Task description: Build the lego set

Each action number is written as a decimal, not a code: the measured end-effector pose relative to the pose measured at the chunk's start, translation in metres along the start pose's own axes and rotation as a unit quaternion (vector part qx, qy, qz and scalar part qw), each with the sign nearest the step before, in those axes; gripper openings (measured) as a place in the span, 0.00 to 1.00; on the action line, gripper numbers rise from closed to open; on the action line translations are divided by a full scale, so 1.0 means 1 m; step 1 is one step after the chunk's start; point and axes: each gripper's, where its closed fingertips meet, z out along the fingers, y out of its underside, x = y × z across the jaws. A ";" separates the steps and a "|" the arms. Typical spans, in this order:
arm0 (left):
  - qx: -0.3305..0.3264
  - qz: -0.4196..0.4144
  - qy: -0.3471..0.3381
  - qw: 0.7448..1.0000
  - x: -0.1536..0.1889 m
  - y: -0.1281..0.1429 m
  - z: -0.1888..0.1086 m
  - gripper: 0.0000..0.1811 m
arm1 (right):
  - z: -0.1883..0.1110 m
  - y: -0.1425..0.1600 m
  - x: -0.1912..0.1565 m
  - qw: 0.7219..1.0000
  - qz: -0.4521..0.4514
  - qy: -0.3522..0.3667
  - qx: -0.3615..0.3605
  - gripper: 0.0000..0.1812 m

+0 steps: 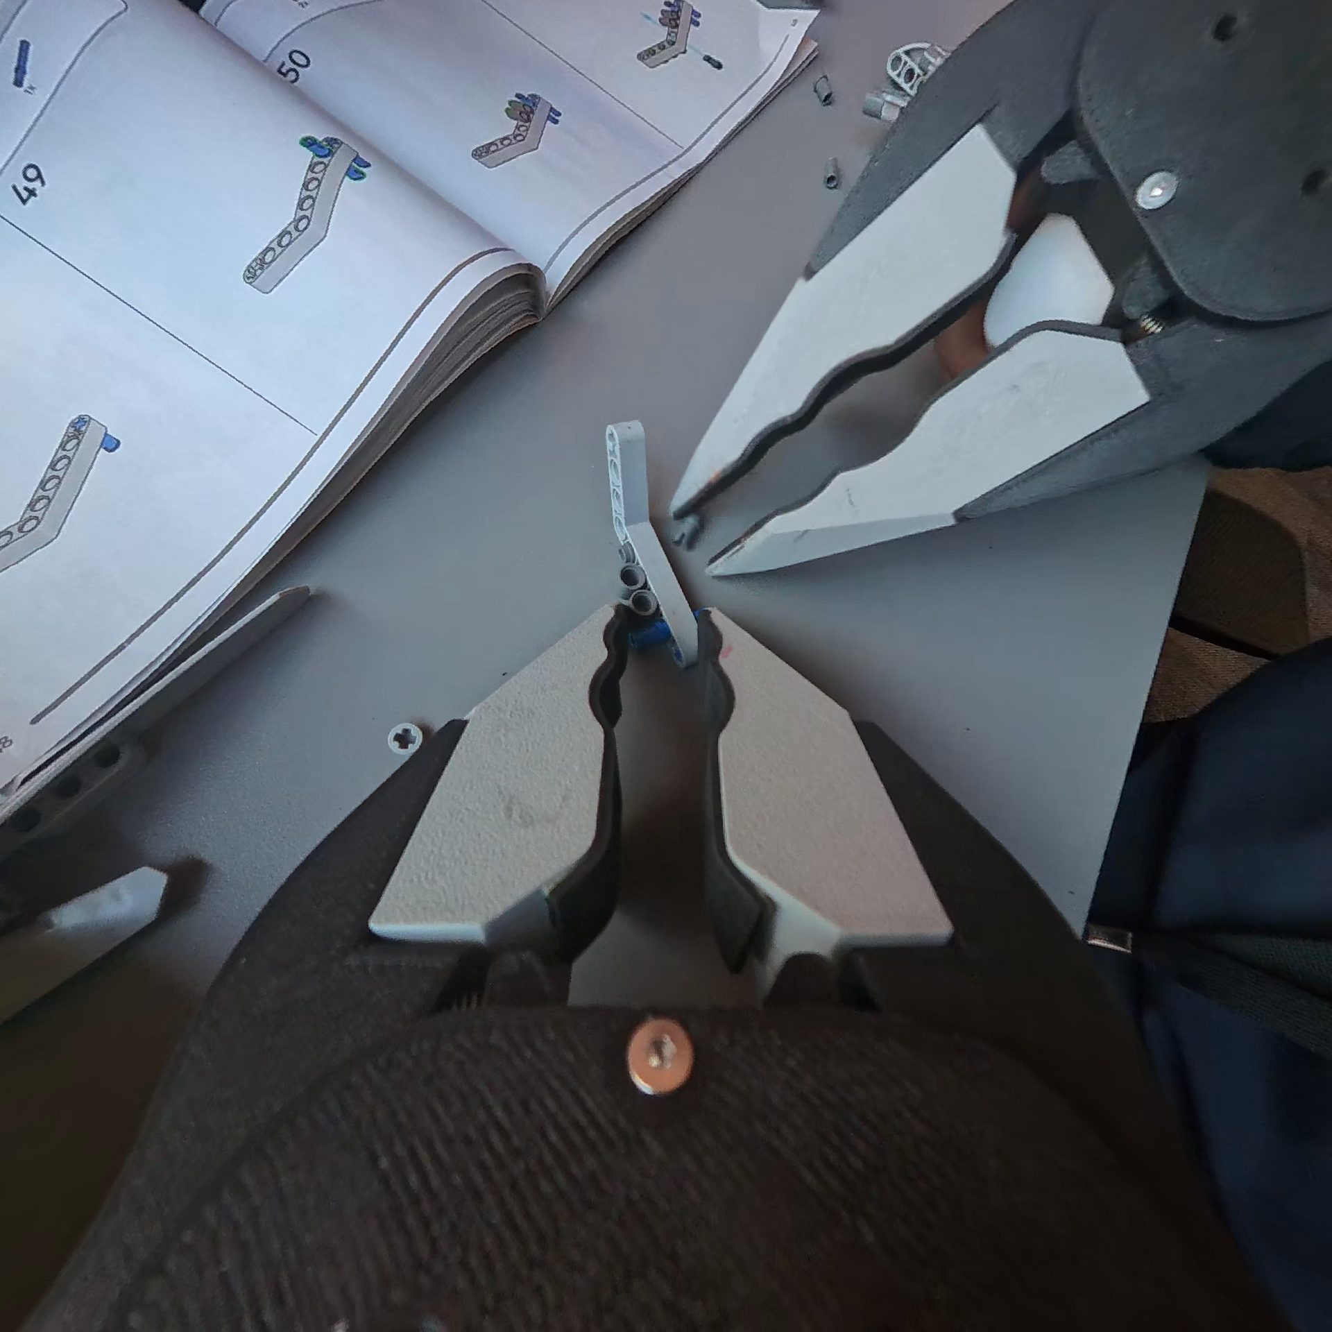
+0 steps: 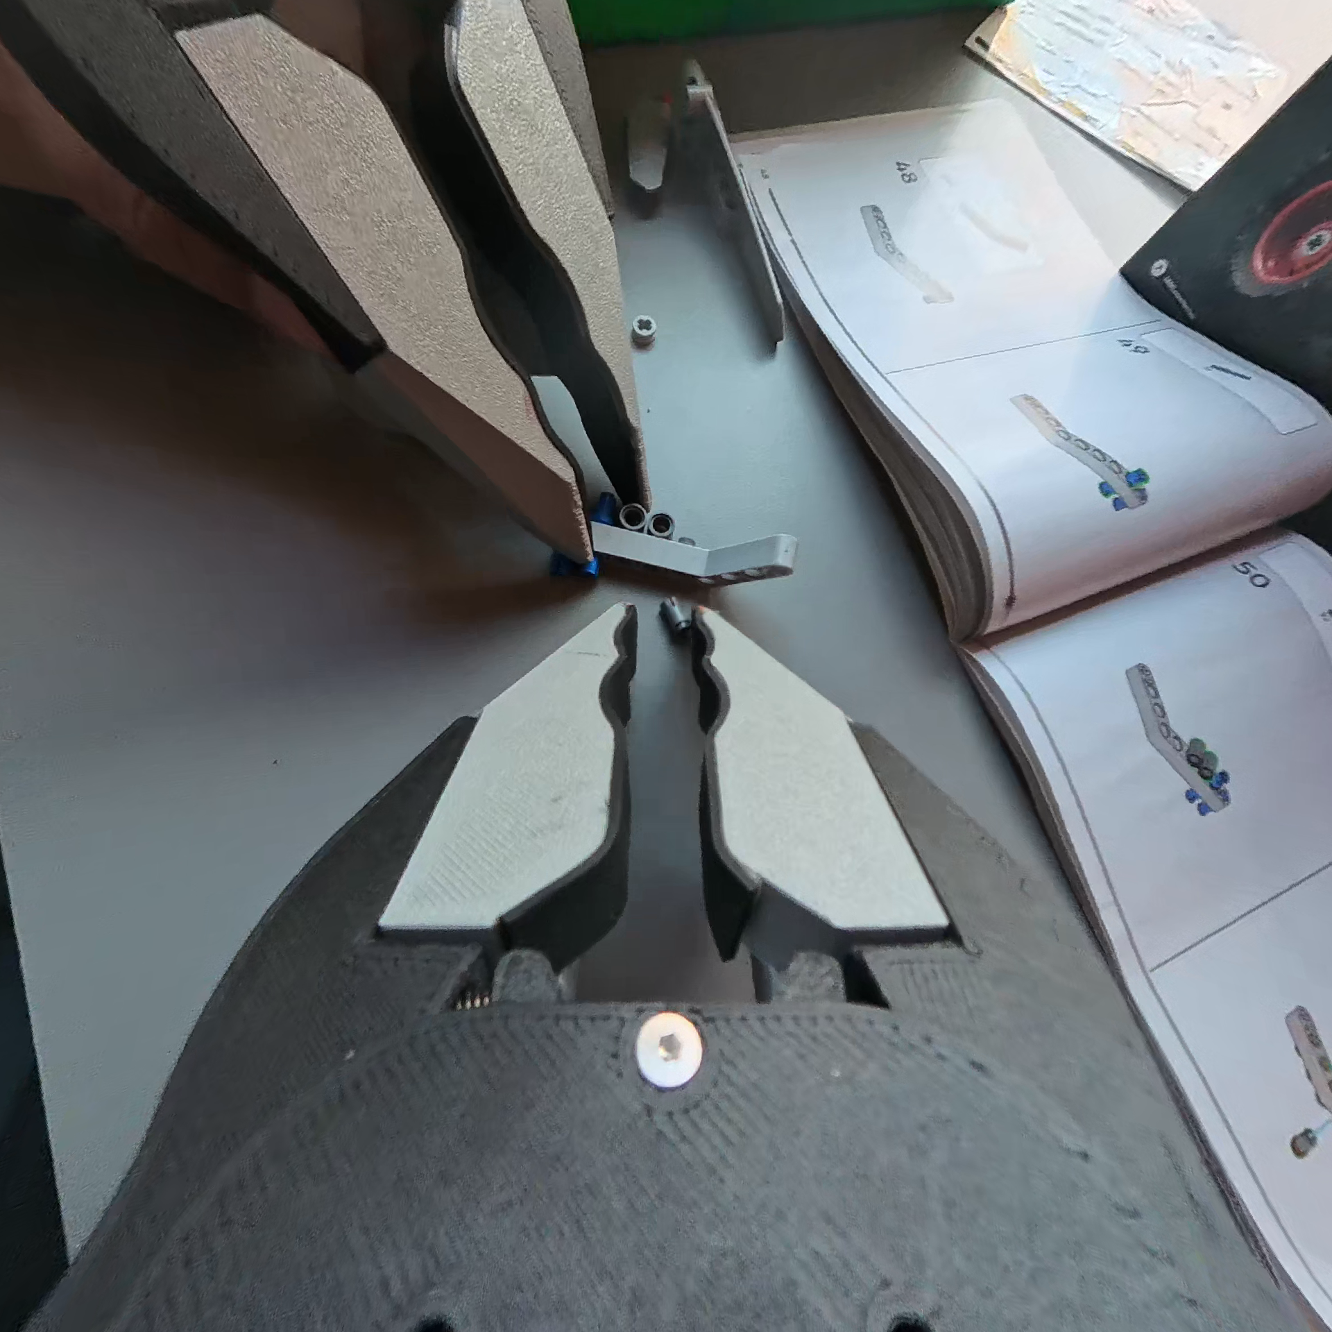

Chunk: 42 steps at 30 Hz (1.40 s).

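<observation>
Two grippers met over the grey table (image 1: pixel 447 519), left one clamped on the bent lego beam (image 1: pixel 641 519), right one empty.

Largest first: open instruction booklet (image 1: pixel 216 216) lay flat on the table, beside the work spot, with a dark box (image 2: pixel 1254 238) overlapping its far page in the right wrist view. Left gripper (image 1: pixel 659 627) had its fingers closed on one end of the grey angled beam, which stood on edge just above the table; blue pins (image 2: pixel 573 566) and two grey bushes (image 2: pixel 646 520) sat at the clamped end. Right gripper (image 2: pixel 663 613) had its fingers parted, holding nothing, tips just short of the beam. Small dark pin (image 2: pixel 676 616) lay on the table, just beside the right fingertip. Loose grey bush (image 2: pixel 643 330) sat further off.
</observation>
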 end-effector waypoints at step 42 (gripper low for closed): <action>0.095 0.054 0.064 0.992 0.043 -0.029 -0.029 0.10 | -0.044 -0.034 -0.023 0.987 -0.050 -0.078 0.129 0.01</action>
